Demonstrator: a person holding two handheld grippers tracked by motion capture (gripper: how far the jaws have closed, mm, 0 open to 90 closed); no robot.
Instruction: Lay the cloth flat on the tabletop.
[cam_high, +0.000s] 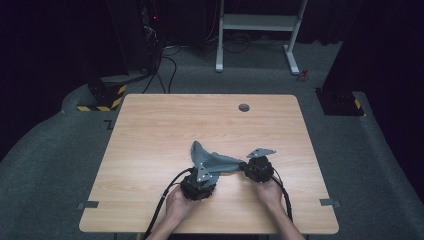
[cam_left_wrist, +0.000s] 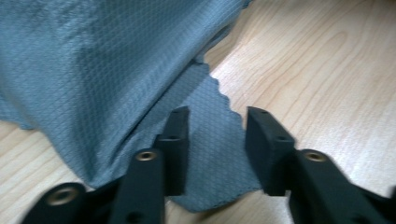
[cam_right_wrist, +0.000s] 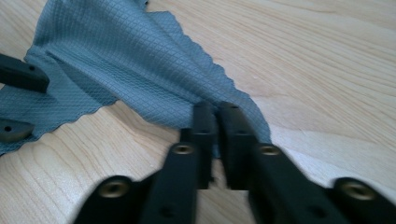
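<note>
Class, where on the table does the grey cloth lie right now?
In the high view the grey cloth lies on the near middle of the wooden table, between the left tool and right tool, well nearer than the round grommet.

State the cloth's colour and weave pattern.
Grey-blue cloth with a fine diamond grid; clearest in the right gripper view.

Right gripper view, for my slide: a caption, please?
Right gripper shut on a corner of the grey cloth lying on the table.
</note>
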